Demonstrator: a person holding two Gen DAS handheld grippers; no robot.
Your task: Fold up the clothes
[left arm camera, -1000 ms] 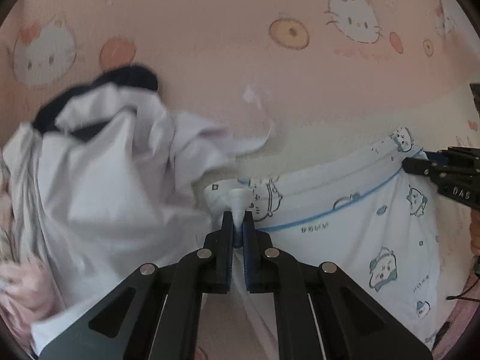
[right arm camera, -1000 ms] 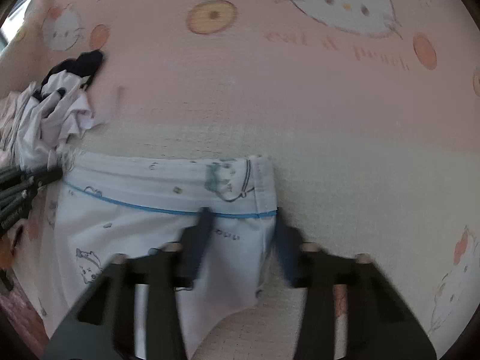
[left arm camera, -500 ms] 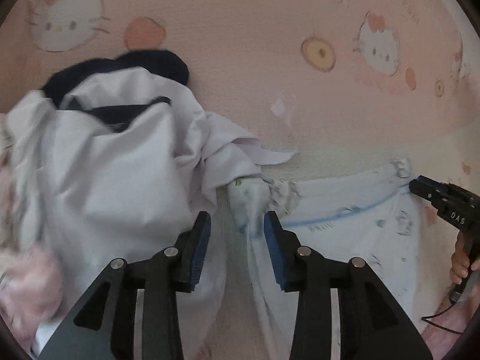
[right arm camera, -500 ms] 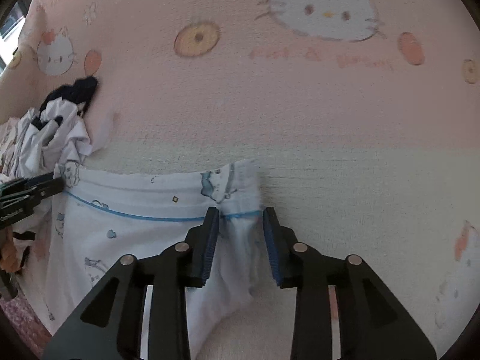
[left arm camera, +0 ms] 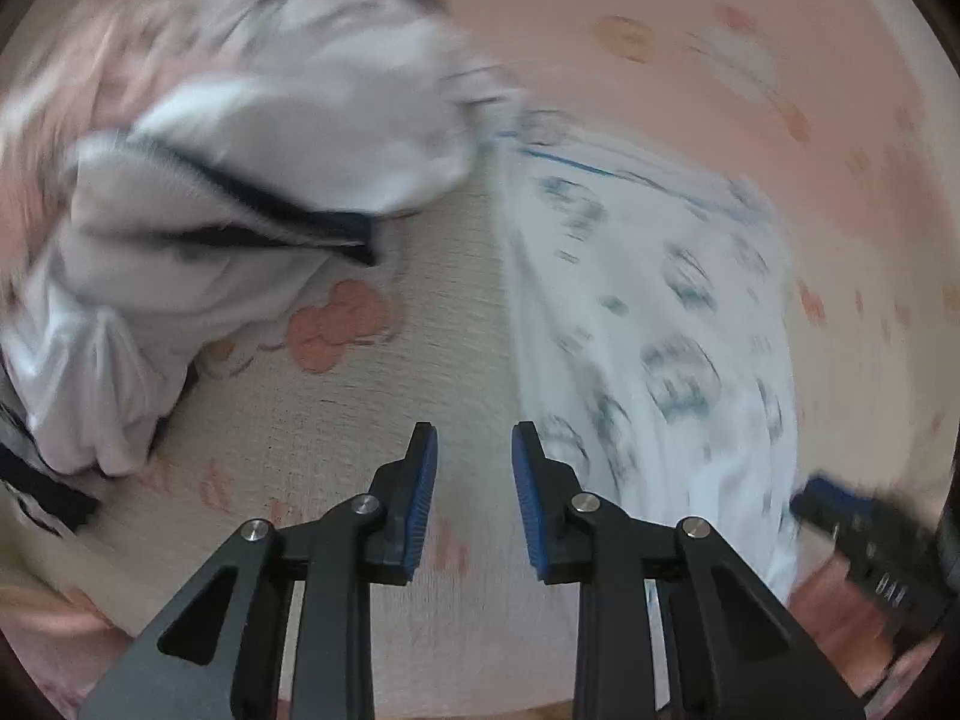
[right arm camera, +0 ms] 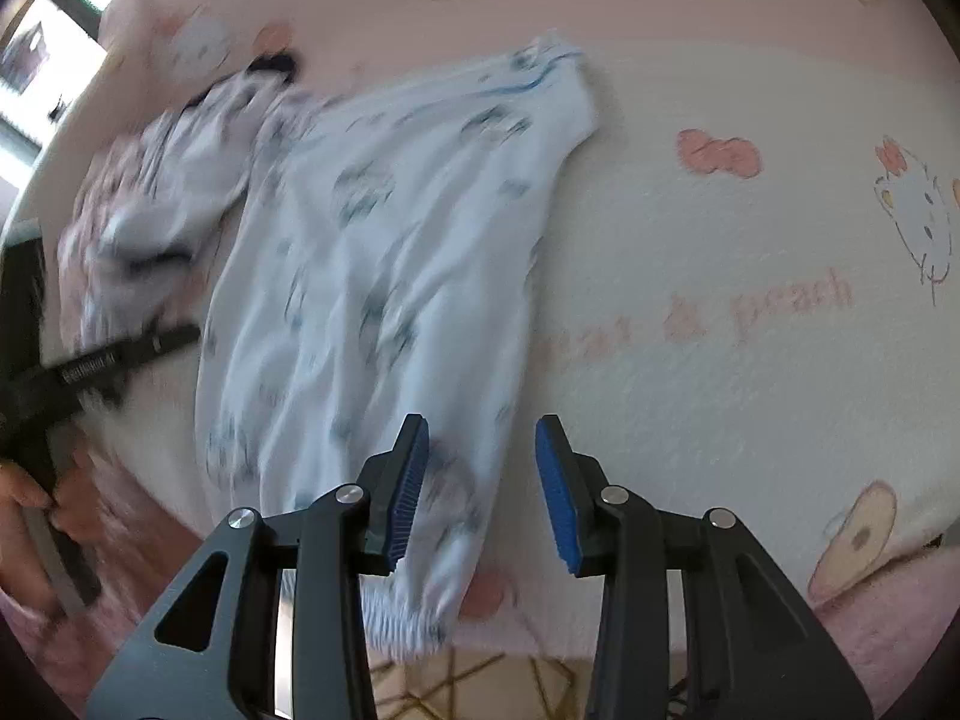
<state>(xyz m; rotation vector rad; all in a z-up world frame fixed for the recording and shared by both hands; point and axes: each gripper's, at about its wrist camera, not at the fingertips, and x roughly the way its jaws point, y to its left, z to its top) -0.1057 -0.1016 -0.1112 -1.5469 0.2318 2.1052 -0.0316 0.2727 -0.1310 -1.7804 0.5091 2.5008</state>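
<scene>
Your left gripper (left arm camera: 474,501) hangs over bare bedspread (left arm camera: 372,420), its blue-padded jaws spread with nothing between them; they have just been closing a little, and no cloth is caught in them. The printed white trousers (left arm camera: 660,324) lie just to its right, stretched from the blue-striped waistband at the far end down toward the near edge, where your right gripper shows as a dark blur at the lower right of the left wrist view. To the far left sits a crumpled pile of white clothes with dark trim (left arm camera: 252,138), touching the trousers' waistband corner. Your right gripper (right arm camera: 483,495) also stands with its jaws apart; they have just been opening. In the right wrist view the trousers (right arm camera: 384,276) run diagonally from the far waistband to a gathered cuff at the near edge of the bed, and that leg lies under the left jaw and in the gap, but the pads do not press on it. The pile (right arm camera: 174,180) sits far left there, and your left gripper (right arm camera: 120,354) comes in from the left edge beside the trousers. Both views are motion-blurred.
</scene>
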